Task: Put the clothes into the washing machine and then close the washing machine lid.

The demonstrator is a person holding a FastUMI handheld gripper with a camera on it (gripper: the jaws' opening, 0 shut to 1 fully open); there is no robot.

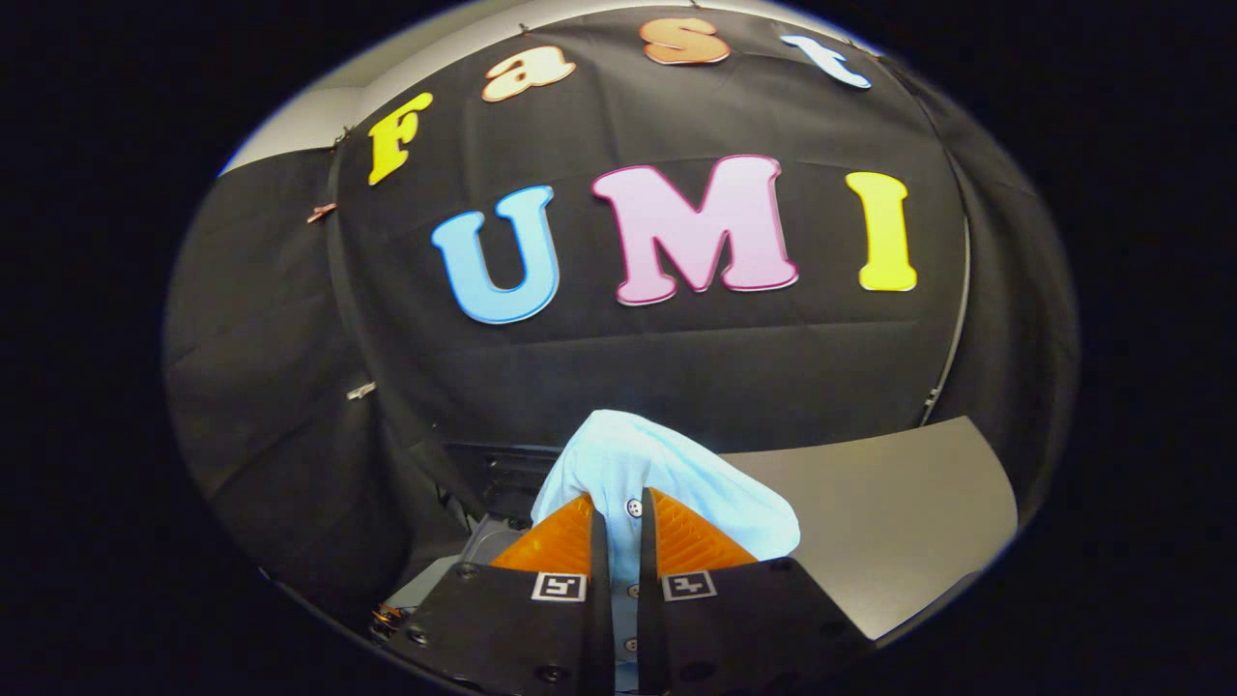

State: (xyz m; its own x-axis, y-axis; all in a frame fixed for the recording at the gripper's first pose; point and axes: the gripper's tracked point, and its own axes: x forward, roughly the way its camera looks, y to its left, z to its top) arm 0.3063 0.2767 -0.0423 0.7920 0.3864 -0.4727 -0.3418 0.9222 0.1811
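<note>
Gripper: the gripper has its two fingers drawn close together, both pressing on a fold of cloth pinched in the narrow gap between them.
Garment: a pale blue shirt with a row of small buttons along the strip caught between the fingers; the loose cloth bulges up above the fingertips and spills over to their right.
Table: a grey tabletop lies just beyond the fingers and to their right, partly under the drooping cloth.
Machine: to the left of the fingers and a little beyond, a dark and grey appliance sits low; I cannot tell from here how its lid stands.
Backdrop: black booth cloth hangs well beyond everything.
</note>
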